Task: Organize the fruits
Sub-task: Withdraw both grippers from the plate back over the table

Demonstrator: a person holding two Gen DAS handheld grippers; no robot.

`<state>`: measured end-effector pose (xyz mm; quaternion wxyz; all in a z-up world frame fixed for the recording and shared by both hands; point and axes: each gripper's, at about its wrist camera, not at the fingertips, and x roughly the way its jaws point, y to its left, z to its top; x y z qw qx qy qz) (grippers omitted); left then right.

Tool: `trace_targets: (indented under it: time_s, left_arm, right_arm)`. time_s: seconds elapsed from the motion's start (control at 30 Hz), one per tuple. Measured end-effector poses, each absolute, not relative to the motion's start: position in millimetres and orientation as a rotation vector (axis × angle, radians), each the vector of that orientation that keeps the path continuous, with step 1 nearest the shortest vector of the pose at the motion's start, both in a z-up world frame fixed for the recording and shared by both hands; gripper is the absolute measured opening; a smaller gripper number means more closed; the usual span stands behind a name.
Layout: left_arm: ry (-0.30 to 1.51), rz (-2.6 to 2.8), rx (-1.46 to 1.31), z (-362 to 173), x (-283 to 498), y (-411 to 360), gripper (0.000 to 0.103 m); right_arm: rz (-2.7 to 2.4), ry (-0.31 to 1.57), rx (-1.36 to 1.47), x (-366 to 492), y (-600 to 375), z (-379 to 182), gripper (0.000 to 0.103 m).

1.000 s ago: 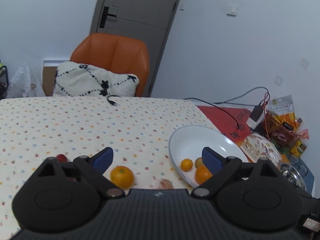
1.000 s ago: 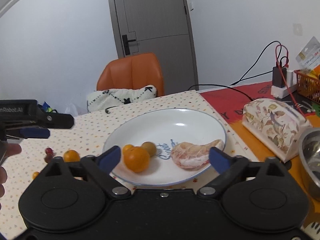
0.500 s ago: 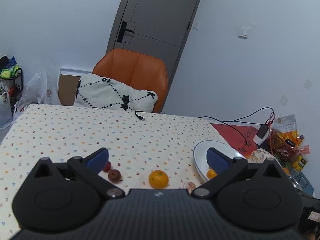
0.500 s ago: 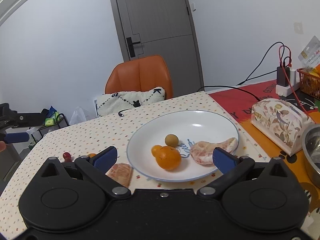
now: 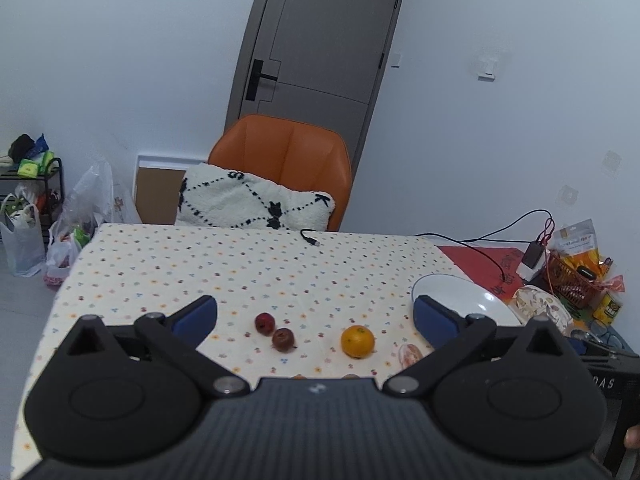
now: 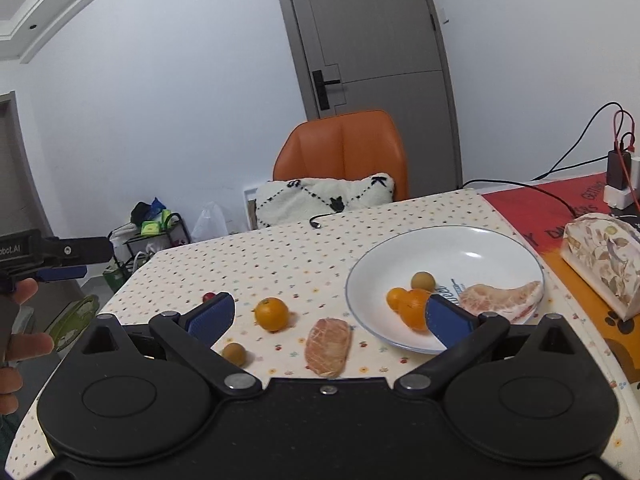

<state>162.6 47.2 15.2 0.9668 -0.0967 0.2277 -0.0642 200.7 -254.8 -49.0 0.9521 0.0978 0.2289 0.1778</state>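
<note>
Orange [image 5: 357, 341] loose on tablecloth [image 5: 240, 264]; left tool [image 5: 315, 314], right tool [image 6: 330, 314] gaping, empty.

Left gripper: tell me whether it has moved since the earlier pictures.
Yes. The left gripper has pulled back and left from the white plate; the plate's fruit, then between its open jaws, is now hidden.

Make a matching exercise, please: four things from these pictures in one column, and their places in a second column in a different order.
Things:
1. pomelo wedge
2. loose pomelo piece
3. cushion
4. two red fruits

Places:
A. on the orange chair
B. on the white plate
C. on the tablecloth, beside the orange
D. on the tablecloth, side by side, left of the orange

Pairs: 1-B, 2-C, 3-A, 4-D
</note>
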Motion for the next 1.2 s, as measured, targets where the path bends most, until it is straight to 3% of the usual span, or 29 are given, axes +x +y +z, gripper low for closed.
trace_targets:
  time_s: [0.83, 1.1, 1.2]
  left_arm:
    - [0.595, -0.067, -0.188, -29.3, 169.6, 70.7, 0.102]
    - [0.581, -0.048, -0.154, -38.3, 182.6, 61.2, 0.101]
    - [0.594, -0.050, -0.156, -42.9, 191.6, 58.5, 0.095]
  right_arm:
    - [0.351, 0.551, 0.199, 203.8, -228.7, -60.9, 0.103]
    - [0.357, 0.568, 0.188, 211.6, -221.3, -76.2, 0.092]
    - [0.350, 0.588, 0.190, 218.5, -218.2, -81.3, 0.086]
